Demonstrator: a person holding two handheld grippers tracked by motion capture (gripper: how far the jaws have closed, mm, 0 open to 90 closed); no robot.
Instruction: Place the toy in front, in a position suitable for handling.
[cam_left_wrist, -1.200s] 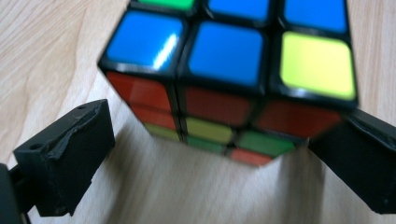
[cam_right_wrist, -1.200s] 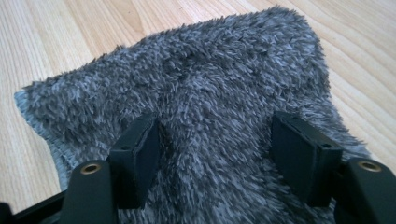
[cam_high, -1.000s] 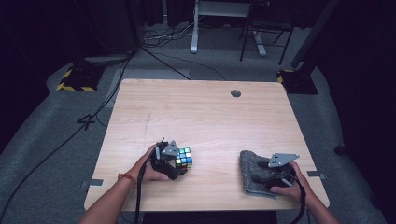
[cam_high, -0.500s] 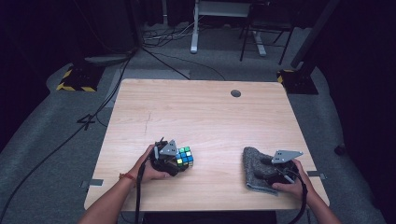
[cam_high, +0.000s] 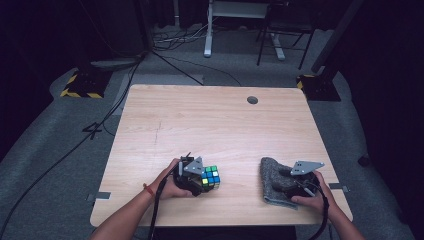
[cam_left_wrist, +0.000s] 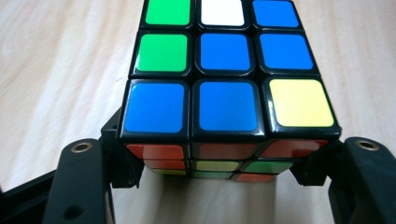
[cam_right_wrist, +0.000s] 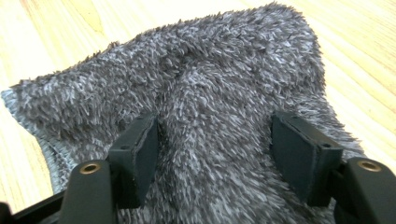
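Note:
A scrambled puzzle cube (cam_high: 212, 176) sits on the wooden table (cam_high: 215, 125) near its front edge, left of centre. My left gripper (cam_high: 204, 181) is at the cube's left side. In the left gripper view its jaws have just been closing and now press on both lower sides of the cube (cam_left_wrist: 224, 70), whose top shows blue, green, white and yellow squares. At the front right lies a folded fluffy grey cloth (cam_high: 270, 172). My right gripper (cam_high: 286, 183) is down on it. In the right gripper view a ridge of the cloth (cam_right_wrist: 210, 70) is bunched between the two pads.
A round cable hole (cam_high: 252, 100) sits near the table's far edge. Cables, a desk frame (cam_high: 207, 30) and a chair base stand on the grey floor behind. The table's front edge is close under both hands.
The left jaws have closed onto the cube. The left hand and the cube have shifted a little to the right. The right hand has stayed on the cloth.

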